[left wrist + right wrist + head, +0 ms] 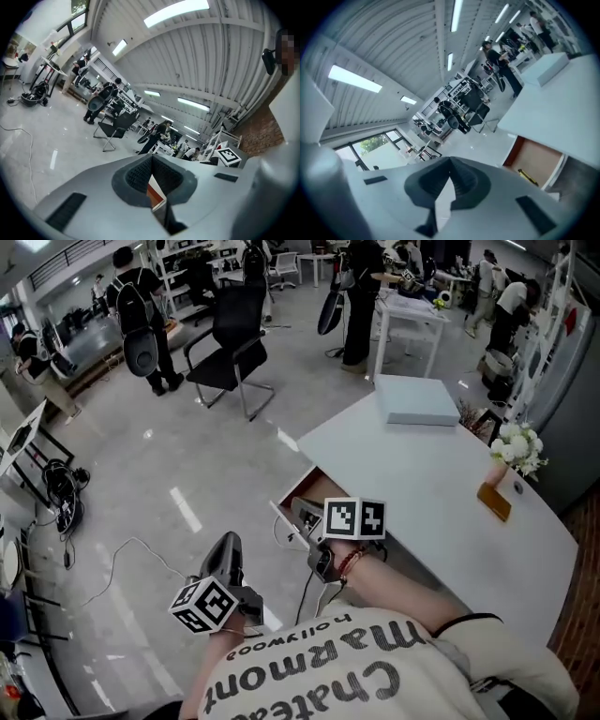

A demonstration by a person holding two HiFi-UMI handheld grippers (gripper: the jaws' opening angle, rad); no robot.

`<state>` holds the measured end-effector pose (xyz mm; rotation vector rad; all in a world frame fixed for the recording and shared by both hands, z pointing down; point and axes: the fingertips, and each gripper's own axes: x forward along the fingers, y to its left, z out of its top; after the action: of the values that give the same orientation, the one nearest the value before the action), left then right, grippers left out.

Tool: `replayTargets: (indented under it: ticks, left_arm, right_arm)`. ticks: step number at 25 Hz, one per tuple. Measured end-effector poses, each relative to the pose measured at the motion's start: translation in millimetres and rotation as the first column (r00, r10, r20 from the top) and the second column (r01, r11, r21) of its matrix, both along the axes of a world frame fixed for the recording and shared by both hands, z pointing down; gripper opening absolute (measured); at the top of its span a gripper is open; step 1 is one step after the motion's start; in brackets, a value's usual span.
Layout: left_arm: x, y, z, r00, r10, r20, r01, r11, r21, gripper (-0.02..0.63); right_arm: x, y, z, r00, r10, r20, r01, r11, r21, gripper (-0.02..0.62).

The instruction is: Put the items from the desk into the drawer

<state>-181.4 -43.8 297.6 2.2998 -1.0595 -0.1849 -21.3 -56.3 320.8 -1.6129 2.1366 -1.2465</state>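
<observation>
The white desk stands at the right, its drawer pulled open below the near edge and showing a brown inside. A small yellow-and-black item lies in the drawer. On the desk are a pale flat box, a bunch of white flowers and a flat brown item. My right gripper hangs at the drawer's front, shut and holding nothing. My left gripper is lower left over the floor, shut and holding nothing.
A black office chair stands on the glossy floor beyond the desk. Cables trail across the floor at the left. Several people stand around tables at the back. A brick wall edge lies at the right.
</observation>
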Motion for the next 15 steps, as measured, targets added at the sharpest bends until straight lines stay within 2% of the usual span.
replayTargets:
  ticks: [7, 11, 15]
  left_arm:
    - [33.1, -18.1, -43.2, 1.0, -0.002, 0.005, 0.002, 0.995, 0.095, 0.002]
    - [60.9, -9.4, -53.0, 1.0, -0.003, -0.006, 0.004, 0.996, 0.091, 0.002]
    - [88.6, -10.4, -59.6, 1.0, 0.015, 0.012, -0.016, 0.994, 0.106, 0.002]
  right_arm:
    - [29.9, -19.9, -55.0, 0.971, 0.005, -0.238, 0.032, 0.988, 0.153, 0.003]
    - [54.5, -15.6, -63.4, 0.945, -0.014, -0.326, 0.065, 0.987, 0.148, 0.003]
    - [79.0, -25.4, -73.5, 0.931, -0.013, -0.364, 0.081, 0.982, 0.171, 0.003]
